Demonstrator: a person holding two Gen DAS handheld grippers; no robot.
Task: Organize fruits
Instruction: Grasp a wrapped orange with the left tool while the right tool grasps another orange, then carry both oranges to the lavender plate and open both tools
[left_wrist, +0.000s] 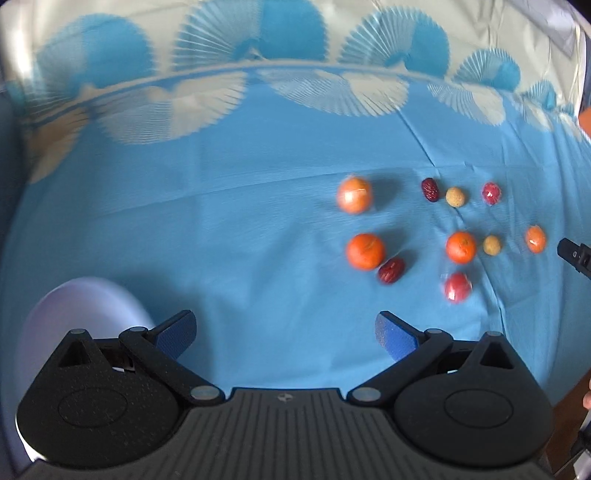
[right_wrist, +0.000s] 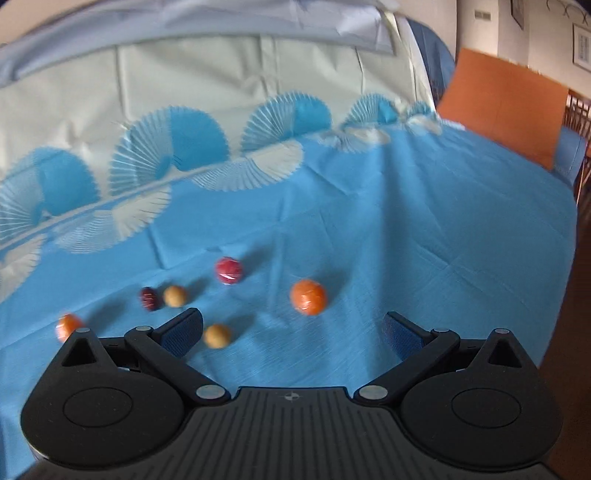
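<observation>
While both tools (left_wrist: 285, 334) (right_wrist: 291, 332) gape empty, near date (left_wrist: 391, 270) seemingly angled up-right, fruits scattered

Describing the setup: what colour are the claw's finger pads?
Blue, textured pads, clearest in the left wrist view.

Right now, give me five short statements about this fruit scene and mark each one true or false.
1. The left gripper has its jaws spread and holds nothing. True.
2. The right gripper is clamped on an orange. False: its jaws are open and empty; the nearest orange fruit lies on the cloth ahead of it.
3. The fruits lie loose on a blue tablecloth. True.
4. A pale plate sits at the lower left of the left wrist view, beside that gripper. True.
5. Fruit is already piled on the plate. False: its visible part is bare.
</observation>
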